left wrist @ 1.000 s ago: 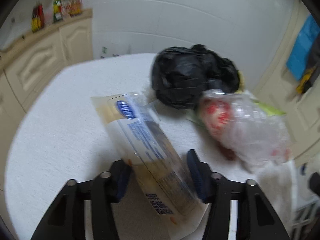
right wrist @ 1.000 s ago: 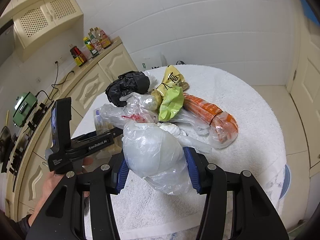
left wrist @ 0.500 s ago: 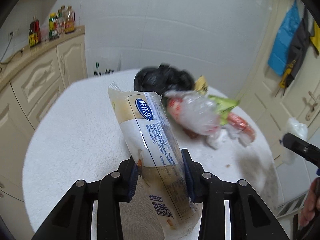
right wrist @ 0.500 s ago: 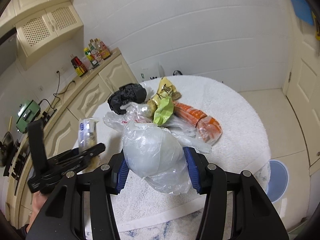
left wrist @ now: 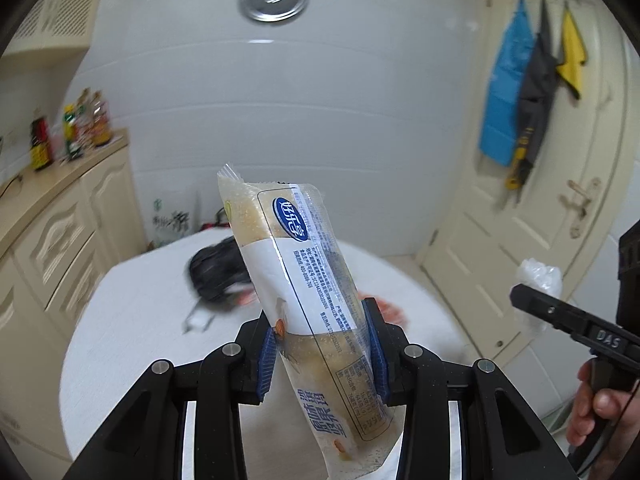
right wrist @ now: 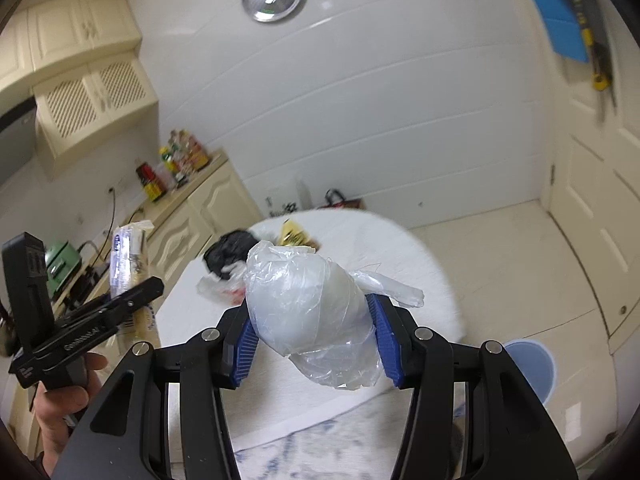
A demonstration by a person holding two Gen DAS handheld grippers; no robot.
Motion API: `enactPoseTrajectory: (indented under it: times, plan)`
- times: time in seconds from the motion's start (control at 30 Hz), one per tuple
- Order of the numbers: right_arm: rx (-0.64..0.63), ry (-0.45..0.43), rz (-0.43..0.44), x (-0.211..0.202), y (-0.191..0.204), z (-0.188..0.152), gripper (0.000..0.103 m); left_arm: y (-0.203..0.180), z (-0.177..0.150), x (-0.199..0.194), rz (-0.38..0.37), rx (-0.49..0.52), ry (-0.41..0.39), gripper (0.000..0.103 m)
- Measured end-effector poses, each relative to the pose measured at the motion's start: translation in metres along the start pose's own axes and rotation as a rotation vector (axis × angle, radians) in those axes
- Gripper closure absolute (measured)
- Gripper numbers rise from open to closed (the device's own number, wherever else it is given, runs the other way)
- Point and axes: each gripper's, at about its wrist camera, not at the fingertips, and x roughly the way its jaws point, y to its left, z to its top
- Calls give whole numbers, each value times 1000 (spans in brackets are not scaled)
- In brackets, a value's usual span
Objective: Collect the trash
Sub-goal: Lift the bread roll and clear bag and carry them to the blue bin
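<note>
Wrapper (left wrist: 316,304) up in the air, the left gripper (left wrist: 322,350) clamped on its lower half, blue pads squeezing both sides (it tilts toward eleven o'clock). Right gripper (right wrist: 312,334) is clamped too, on a clear plastic bag (right wrist: 308,304). Below, at twelve o'clock from both, the round white table (right wrist: 400,256) holds a black bag (right wrist: 226,252) and more litter.

We have lifted the snack wrapper (left wrist: 308,292) off the table (left wrist: 132,320) with the left gripper (left wrist: 322,350) (jaws narrowed onto it), and the clear bag (right wrist: 308,312) has risen too.
</note>
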Motion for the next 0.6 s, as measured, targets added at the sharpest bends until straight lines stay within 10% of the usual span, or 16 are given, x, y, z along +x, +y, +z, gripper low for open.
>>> enactPoseTrajectory:
  times: [0.6]
  plan:
    - [234,-108,-288,-82,-180,7,51,-165,17,104,-310,184,110,68]
